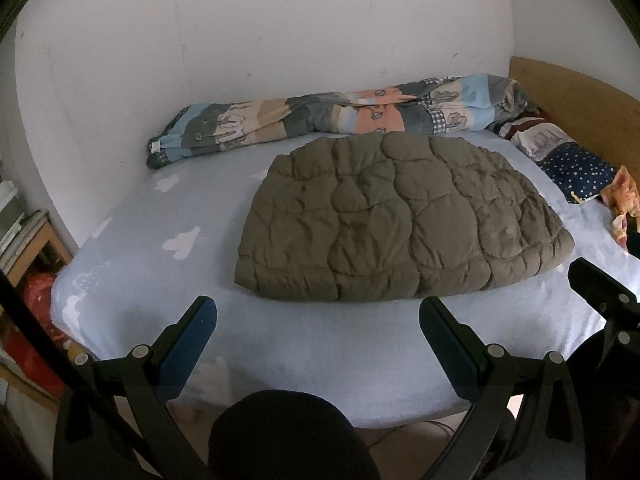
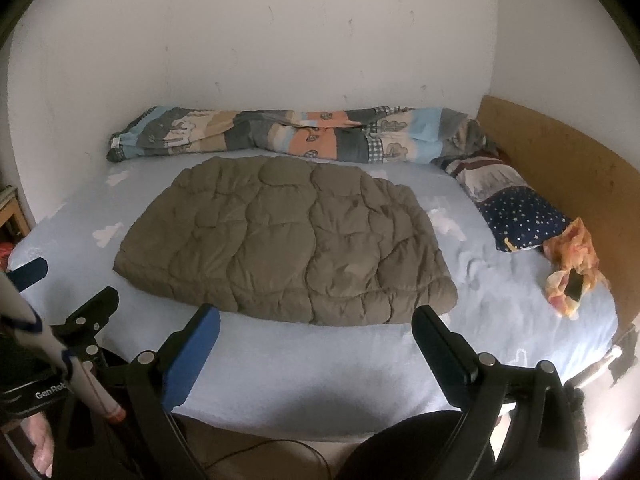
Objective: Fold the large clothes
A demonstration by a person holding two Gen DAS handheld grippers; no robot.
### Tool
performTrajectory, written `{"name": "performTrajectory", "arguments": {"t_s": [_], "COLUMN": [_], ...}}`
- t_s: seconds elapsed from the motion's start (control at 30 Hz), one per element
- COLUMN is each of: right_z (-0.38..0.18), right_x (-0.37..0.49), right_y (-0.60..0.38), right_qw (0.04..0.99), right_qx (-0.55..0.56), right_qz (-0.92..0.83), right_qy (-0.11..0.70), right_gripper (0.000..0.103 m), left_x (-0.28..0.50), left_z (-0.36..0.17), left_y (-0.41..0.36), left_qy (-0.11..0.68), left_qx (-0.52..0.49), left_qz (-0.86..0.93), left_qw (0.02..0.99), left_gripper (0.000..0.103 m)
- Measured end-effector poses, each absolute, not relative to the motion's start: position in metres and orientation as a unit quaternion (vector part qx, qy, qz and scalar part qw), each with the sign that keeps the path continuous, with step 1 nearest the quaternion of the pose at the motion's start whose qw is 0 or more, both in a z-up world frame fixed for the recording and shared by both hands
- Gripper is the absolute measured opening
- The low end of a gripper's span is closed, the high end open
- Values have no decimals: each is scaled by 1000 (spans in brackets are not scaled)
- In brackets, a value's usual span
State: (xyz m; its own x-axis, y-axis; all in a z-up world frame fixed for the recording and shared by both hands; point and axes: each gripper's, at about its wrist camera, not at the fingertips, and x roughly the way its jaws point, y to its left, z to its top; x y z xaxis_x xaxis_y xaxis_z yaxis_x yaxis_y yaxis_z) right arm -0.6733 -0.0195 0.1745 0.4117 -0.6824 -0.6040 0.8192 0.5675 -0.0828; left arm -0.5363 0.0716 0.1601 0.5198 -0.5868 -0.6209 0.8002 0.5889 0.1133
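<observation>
An olive quilted padded garment (image 1: 400, 220) lies folded in a flat, rounded bundle on the middle of the light blue bed (image 1: 160, 272). It also shows in the right wrist view (image 2: 288, 240). My left gripper (image 1: 318, 312) is open and empty, held over the bed's near edge, short of the garment's front hem. My right gripper (image 2: 316, 320) is open and empty too, just in front of the hem, beside the left one. The right gripper's finger (image 1: 600, 292) shows at the right edge of the left wrist view.
A rolled patterned duvet (image 1: 340, 116) lies along the white wall. A starry pillow (image 2: 516, 216) and an orange cloth (image 2: 572, 264) lie by the wooden headboard (image 2: 560, 160) at right. A wooden shelf and red items (image 1: 36, 280) stand left of the bed.
</observation>
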Motion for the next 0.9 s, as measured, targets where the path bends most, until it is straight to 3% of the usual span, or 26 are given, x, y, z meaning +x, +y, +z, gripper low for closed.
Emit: {"name": "performTrajectory", "arguments": {"t_s": [0.6, 0.9], "right_z": [167, 136], "right_x": [-673, -668], "right_y": [-20, -91], "right_qw": [830, 845], "right_qx": [110, 201], "right_qz": [-445, -391], "right_qy": [316, 305], "right_gripper": [99, 99], "left_x": [-541, -450], "left_z": [160, 107], "left_y": [63, 6], "left_qy": [257, 398], "left_qx": [215, 166], "left_qz": [-403, -372], "left_qw": [852, 822], "left_gripper": [101, 101]}}
